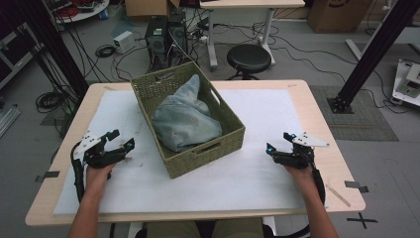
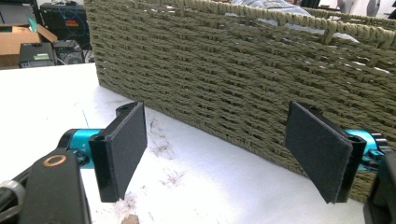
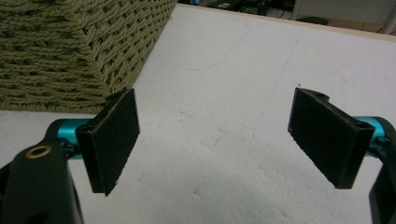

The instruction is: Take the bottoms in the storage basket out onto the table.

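Between the two grippers, at table centre, sits the basket (image 1: pixel 198 156) with the denim cloth (image 1: pixel 184 121) heaped inside it. Its long axis runs from about 11 o'clock to 5 o'clock in the high view. From the left gripper (image 1: pixel 122 139) its long wall lies at 2 o'clock, close by; the left gripper view looks straight onto that weave. From the right gripper (image 1: pixel 277 141) the near corner lies at 10 o'clock, a wider stretch of bare white mat (image 1: pixel 267 114) between. Both sets of jaws stand wide open, holding nothing. I judge the left hand nearer. Open room lies along the table (image 1: pixel 317 114) on either side; the cloth tops the rim at the far end, so a reach over the near rim looks clearest
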Available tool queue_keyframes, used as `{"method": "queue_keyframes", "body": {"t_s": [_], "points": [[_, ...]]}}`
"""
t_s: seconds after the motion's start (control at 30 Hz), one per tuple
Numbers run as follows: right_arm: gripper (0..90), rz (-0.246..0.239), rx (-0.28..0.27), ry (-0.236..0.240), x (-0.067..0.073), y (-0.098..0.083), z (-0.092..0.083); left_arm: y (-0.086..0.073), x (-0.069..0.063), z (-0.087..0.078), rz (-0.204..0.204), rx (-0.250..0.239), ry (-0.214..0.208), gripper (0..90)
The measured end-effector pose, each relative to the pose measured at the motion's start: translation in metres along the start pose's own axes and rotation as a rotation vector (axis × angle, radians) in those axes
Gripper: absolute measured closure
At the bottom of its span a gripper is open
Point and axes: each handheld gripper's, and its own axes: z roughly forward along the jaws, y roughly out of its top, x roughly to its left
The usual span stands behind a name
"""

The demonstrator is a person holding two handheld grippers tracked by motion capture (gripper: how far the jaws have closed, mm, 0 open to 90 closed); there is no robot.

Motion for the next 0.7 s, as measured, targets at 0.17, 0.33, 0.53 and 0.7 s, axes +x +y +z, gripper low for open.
{"method": "queue_keyframes", "body": {"t_s": [0.17,0.33,0.53,0.7], "points": [[16.9,0.002,0.005,-0.004,0.0003,0.0001,0.0001,0.0,0.0,0.0002,0.0,0.0,0.0,21.5],[16.9,0.004,-0.002,-0.01,0.0002,-0.0001,-0.0002,0.0001,-0.0004,0.0006,0.004,0.002,0.005,21.5],[16.9,0.005,0.001,-0.008,-0.0003,0.0,0.0001,0.0,-0.0006,-0.0001,0.01,0.002,0.005,21.5],[16.9,-0.006,0.009,-0.031,0.002,0.0003,0.0006,-0.0001,-0.0002,-0.0003,0.003,-0.004,0.008,21.5]]}}
